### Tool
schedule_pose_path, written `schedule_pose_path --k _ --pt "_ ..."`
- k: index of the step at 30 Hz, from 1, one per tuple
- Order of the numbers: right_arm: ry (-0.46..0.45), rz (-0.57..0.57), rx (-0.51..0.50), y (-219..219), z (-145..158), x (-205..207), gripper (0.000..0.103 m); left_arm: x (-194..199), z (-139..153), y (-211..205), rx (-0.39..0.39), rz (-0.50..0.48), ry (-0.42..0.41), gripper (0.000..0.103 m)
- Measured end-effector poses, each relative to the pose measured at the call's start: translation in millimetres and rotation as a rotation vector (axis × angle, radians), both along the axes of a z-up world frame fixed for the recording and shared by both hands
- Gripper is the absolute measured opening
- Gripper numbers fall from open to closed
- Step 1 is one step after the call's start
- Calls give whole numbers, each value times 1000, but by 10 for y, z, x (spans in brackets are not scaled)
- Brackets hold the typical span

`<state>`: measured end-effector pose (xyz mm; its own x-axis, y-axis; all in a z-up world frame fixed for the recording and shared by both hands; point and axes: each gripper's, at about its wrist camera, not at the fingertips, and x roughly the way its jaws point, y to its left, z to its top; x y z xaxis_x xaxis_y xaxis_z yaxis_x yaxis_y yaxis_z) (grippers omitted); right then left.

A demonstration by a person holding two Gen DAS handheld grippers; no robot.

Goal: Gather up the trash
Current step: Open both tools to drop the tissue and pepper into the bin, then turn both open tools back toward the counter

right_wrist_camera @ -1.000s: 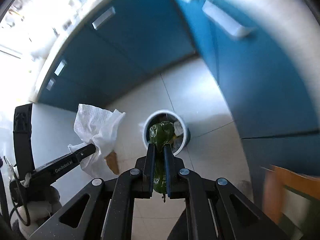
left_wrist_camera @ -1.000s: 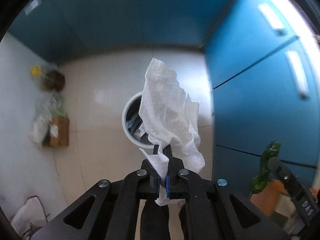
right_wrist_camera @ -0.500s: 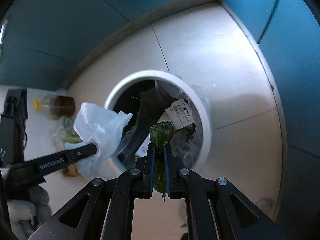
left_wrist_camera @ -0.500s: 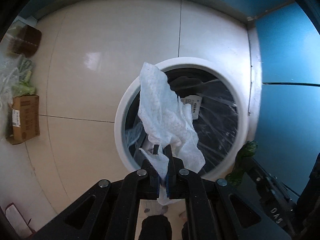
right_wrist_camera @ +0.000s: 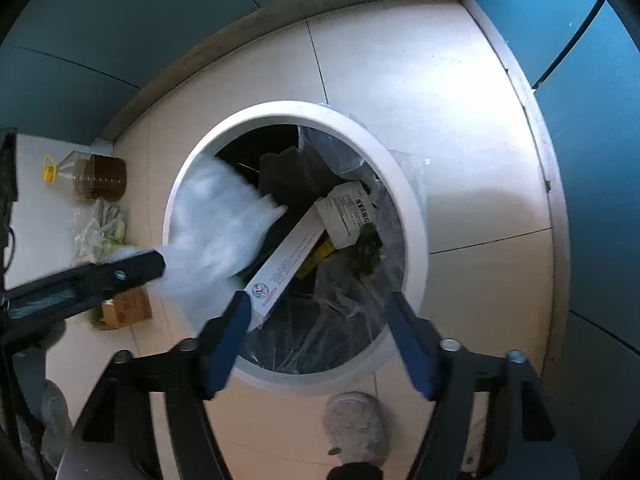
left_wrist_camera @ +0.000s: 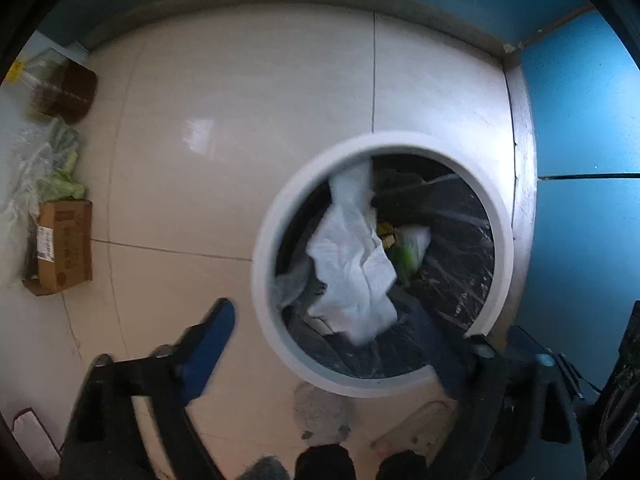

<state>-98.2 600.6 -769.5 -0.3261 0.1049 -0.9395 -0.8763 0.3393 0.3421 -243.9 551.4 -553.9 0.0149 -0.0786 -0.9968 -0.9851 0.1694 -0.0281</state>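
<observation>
Presently, both grippers are hanging above the round white-rimmed trash bin lined with clear plastic, which is standing on the pale tiled floor beside the blue cabinet fronts. The left gripper is standing with its blue-padded jaws spread wide and holding nothing — the crumpled white paper towel is lying loose inside the bin, ahead of the jaws and clear of both pads. The right gripper is likewise standing with its jaws parted and empty. Below and ahead of it, a crumpled dark green scrap is sitting among the bin's contents — next to a long white printed carton. A brown cardboard box is lying on the floor well apart from the bin.
</observation>
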Motion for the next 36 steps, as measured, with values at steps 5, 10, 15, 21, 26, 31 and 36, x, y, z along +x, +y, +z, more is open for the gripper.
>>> schedule_pose_path --k 5,10,15,21,26,31,36 --pt "-123 32 -1 -56 144 -24 101 -57 167 -68 98 -32 100 96" --pt "-191 42 11 -112 315 -43 102 -148 340 -162 177 -40 178 97" --pt "-201 43 26 -168 560 -49 102 -259 615 -262 211 -14 198 97" --pt "-216 41 59 -330 1130 -12 102 -320 1198 -535 242 9 199 97" --pt "-216 23 83 -606 1915 103 102 -335 1895 -847 263 18 184 97" --pt "-218 28 126 -886 2789 184 102 -286 2724 -1217 295 4 168 97" --pt "-219 45 193 -1248 3789 243 102 -261 3598 -1592 345 6 141 97"
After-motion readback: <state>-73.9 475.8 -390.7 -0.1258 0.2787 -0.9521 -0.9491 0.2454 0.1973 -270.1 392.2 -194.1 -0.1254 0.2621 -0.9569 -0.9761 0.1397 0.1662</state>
